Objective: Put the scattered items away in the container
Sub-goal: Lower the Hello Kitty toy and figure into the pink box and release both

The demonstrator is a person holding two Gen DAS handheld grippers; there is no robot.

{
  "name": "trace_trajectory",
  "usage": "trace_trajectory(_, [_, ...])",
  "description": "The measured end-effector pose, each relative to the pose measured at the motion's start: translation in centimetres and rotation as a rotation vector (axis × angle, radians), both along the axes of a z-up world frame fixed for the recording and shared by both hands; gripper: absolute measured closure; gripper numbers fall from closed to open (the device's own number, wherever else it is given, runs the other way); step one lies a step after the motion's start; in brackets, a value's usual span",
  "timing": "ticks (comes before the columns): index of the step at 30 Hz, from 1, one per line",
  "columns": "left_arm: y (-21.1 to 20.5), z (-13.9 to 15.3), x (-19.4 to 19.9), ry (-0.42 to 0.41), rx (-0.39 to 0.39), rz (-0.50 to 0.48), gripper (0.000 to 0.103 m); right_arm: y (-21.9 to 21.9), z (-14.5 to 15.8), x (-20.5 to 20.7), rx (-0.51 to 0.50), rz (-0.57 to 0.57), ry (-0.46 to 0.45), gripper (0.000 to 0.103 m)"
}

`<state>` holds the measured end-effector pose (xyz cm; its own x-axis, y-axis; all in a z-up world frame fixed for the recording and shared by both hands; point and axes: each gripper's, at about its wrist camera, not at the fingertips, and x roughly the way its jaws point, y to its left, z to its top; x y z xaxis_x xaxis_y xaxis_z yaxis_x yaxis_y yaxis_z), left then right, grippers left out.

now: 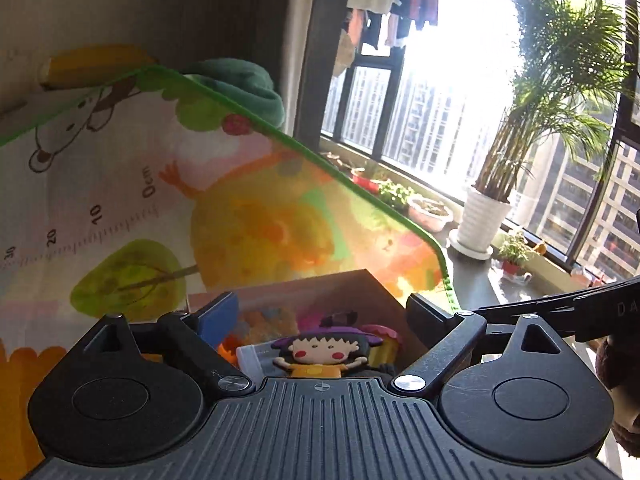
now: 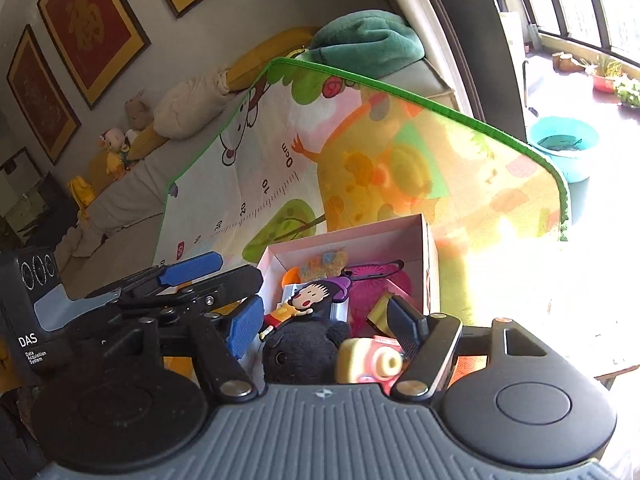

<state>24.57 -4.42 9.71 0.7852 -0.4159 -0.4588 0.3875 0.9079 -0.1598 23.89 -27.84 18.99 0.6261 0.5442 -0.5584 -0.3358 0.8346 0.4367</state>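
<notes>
Hovering just short of the box (image 2: 404,240), both pairs of tongs stand apart with nothing between their pads. The box, pink-walled and open-topped, lies on the play mat (image 2: 400,152) directly ahead of and below both tools, and it already carries what look like all the loose things: the cartoon girl figure (image 2: 316,294), a black plush bear (image 2: 304,350), a small toy camera (image 2: 372,360), a pink flat piece (image 2: 376,284) and some orange bits at the far end.

From the right tongs (image 2: 324,322) the box runs lengthwise straight away, its near end under the fingertips and its far wall well ahead. The bear and camera sit closest, just under the gap; the girl figure lies a little beyond, slanted toward the left tongs (image 2: 216,284), which come in from the left side and lie across the view, their blue pads (image 2: 192,266) near the box's left wall.

In the left wrist view the same figure (image 1: 320,354) sits dead centre between that tool's fingers, just ahead, with the box wall (image 1: 360,284) behind it.

Both tools point downward at a moderate slant, side by side and close together. No stray item shows on the mat around the box, so my judgement is the tidying is at or near its end; any further move would be drawing back clear of the box rim without catching it.
</notes>
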Motion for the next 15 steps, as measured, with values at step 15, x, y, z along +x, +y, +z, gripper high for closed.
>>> trace_trajectory(15, [2.9, -5.7, -8.3, 0.1, 0.038, -0.031, 0.001, -0.6, -4.5, 0.7, -0.033, -0.077, 0.081, 0.02])
